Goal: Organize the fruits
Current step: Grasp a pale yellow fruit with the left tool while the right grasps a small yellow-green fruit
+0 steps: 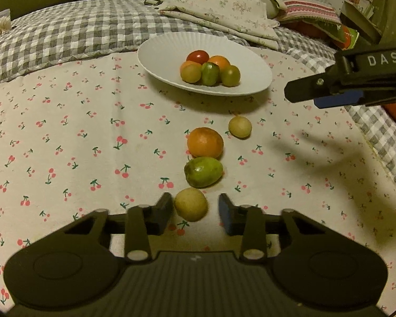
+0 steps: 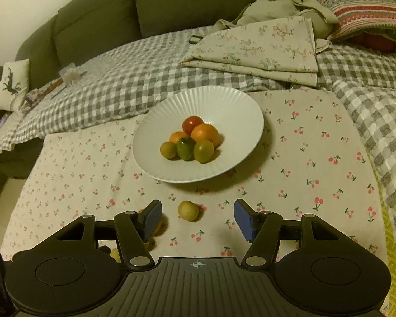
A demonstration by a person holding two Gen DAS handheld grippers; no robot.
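A white ribbed plate (image 1: 161, 52) (image 2: 224, 105) holds several small fruits: red, orange and green. On the cherry-print cloth lie a pale yellow fruit (image 1: 190, 204), a green fruit (image 1: 203, 171), an orange (image 1: 204, 142) and another pale yellow fruit (image 1: 239, 126) (image 2: 188, 210). My left gripper (image 1: 195, 208) is open, its fingers on either side of the nearest yellow fruit, not touching. My right gripper (image 2: 198, 218) is open and empty, just short of the far yellow fruit; it also shows in the left wrist view (image 1: 303, 97).
The cherry-print cloth (image 1: 66, 145) lies on a grey checked quilt (image 1: 66, 34). Folded floral fabric (image 2: 264, 50) and a striped pillow (image 2: 356, 2) lie behind the plate. A green sofa (image 2: 97, 21) stands at the back.
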